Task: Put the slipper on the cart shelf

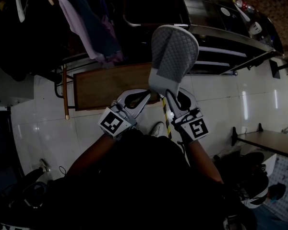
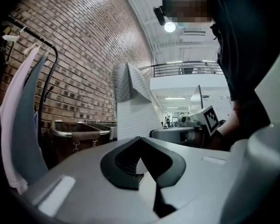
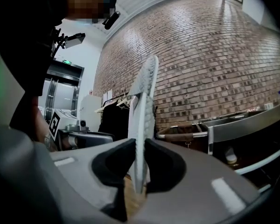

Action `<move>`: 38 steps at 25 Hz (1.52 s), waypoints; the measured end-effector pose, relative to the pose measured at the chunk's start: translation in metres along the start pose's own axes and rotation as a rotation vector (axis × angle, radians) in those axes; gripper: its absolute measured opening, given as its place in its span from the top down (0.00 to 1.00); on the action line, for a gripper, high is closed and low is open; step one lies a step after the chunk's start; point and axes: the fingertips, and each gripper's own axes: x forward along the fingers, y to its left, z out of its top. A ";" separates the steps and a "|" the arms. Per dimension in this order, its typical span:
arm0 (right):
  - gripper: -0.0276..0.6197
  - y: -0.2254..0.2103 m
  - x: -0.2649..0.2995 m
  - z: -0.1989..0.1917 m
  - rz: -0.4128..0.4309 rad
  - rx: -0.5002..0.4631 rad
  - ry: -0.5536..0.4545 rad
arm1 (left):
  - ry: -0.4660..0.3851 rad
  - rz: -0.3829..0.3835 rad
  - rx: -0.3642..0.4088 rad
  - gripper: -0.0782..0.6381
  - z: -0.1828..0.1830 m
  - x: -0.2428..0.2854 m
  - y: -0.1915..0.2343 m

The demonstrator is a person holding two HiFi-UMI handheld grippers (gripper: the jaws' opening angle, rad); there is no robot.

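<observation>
A grey quilted slipper (image 1: 174,56) stands upright in front of me, toe end up. My right gripper (image 1: 170,93) is shut on its lower end; in the right gripper view the slipper (image 3: 143,111) shows edge-on, pinched between the dark pads of the right gripper (image 3: 139,146). My left gripper (image 1: 146,96) is just left of it, not touching the slipper, and its jaws (image 2: 140,141) look shut with nothing in them. From the left gripper view the slipper (image 2: 129,101) rises ahead. The metal cart (image 1: 230,36) with its shelves stands beyond the slipper at upper right; one shelf edge (image 3: 247,120) shows on the right.
A clothes rack with hanging garments (image 1: 89,25) fills the upper left. A brown wooden table (image 1: 108,85) stands beneath the grippers on white floor tiles. A brown bin with a metal rim (image 2: 77,134) stands by the brick wall. A dark table (image 1: 273,143) is at right.
</observation>
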 end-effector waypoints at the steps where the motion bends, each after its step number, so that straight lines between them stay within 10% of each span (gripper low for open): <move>1: 0.86 -0.002 -0.001 0.000 -0.003 0.000 0.001 | 0.000 0.000 -0.001 0.89 0.000 0.000 -0.001; 24: 0.86 -0.113 -0.123 -0.027 -0.179 0.071 0.021 | 0.033 -0.105 0.058 0.89 -0.008 0.110 -0.083; 38: 0.86 -0.199 -0.129 -0.092 -0.409 0.142 0.118 | 0.031 -0.331 0.080 0.89 -0.018 0.203 -0.050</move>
